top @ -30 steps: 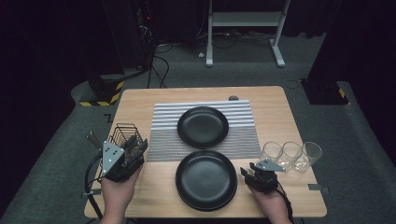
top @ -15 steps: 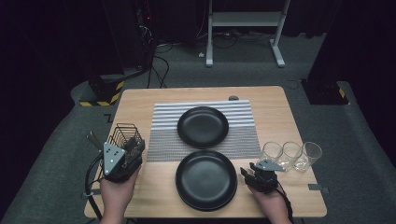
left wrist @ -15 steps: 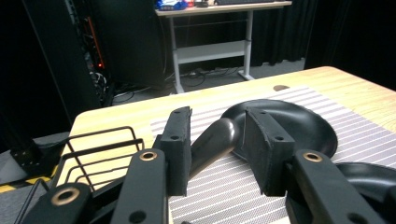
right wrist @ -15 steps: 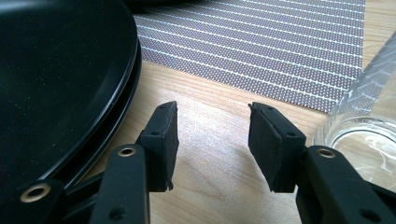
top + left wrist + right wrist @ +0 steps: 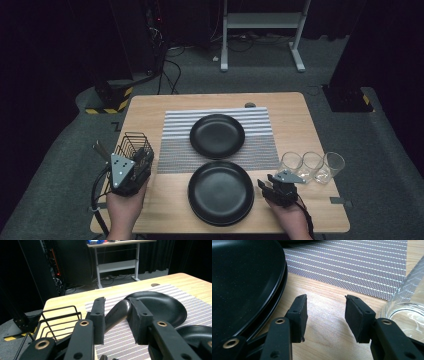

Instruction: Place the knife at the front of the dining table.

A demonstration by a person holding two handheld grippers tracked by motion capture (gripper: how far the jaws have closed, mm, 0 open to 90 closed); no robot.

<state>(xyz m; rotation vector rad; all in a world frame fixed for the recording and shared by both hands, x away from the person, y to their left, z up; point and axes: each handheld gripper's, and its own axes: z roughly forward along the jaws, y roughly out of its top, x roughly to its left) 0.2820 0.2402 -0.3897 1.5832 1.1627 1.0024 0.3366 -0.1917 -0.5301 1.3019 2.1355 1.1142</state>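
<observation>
My left gripper (image 5: 139, 161) hovers over a black wire basket (image 5: 131, 144) at the table's left edge. In the left gripper view a dark rounded utensil handle (image 5: 117, 312) stands between the jaws (image 5: 115, 315), its tip against the right pad. The jaws have just been closing on it, with a gap still showing at the left pad. My right gripper (image 5: 273, 182) rests open on the bare wood (image 5: 325, 307), with nothing between its pads. It sits between a stack of two black plates (image 5: 221, 192) and the clear glasses (image 5: 312, 166).
A third black plate (image 5: 217, 135) lies on the striped grey mat (image 5: 172, 150) at the table's middle. Three glasses stand in a row at the right; the nearest one (image 5: 409, 307) is close to my right jaw. The wire basket (image 5: 58, 316) is at the left jaw's side.
None of the hands, plates or glasses has shifted in the high view.
</observation>
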